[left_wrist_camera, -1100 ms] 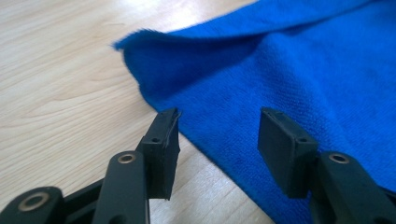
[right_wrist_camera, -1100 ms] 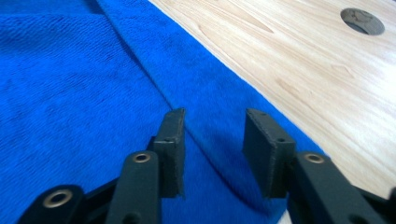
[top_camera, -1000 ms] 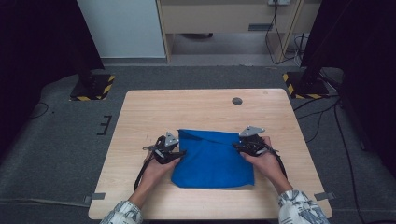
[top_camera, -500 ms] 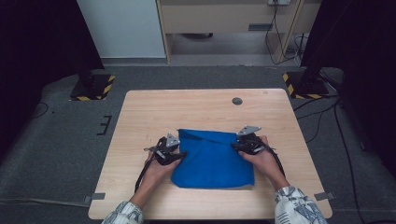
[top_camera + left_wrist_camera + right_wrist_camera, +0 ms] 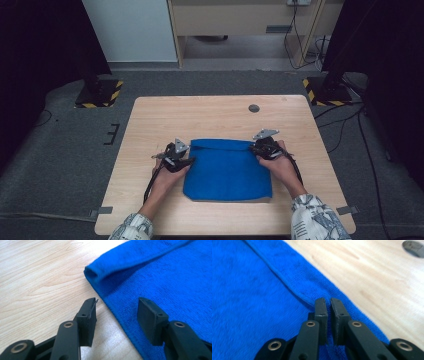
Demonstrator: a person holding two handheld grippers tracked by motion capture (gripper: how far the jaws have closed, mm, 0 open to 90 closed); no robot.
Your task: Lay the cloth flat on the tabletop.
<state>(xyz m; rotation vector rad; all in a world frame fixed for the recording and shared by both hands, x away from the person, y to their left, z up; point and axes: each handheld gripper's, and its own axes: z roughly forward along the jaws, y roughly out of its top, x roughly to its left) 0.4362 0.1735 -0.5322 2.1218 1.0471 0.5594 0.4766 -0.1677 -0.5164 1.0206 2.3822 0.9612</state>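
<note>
A blue cloth (image 5: pixel 227 170) lies mid-surface (image 5: pixel 210 117). Right tongs (image 5: pixel 328 305), just closing, pinch its 3 o'clock edge. Left tongs (image 5: pixel 116 315) straddle the 9 o'clock edge, half open. Lifting now risks lopsided drag or slipping.

From my station the cloth (image 5: pixel 160 272) reads as blue terry, a soft matt nap with a stitched hem; the table (image 5: pixel 210 117) is pale wood, smooth, with visible grain and a faint sheen; the left gripper (image 5: pixel 116 312) has matt black plastic jaws, rubbery-looking pads and brassy metal rivets; the right gripper (image 5: pixel 328 303) looks the same; the floor (image 5: pixel 65 150) is grey, rough carpet.
</note>
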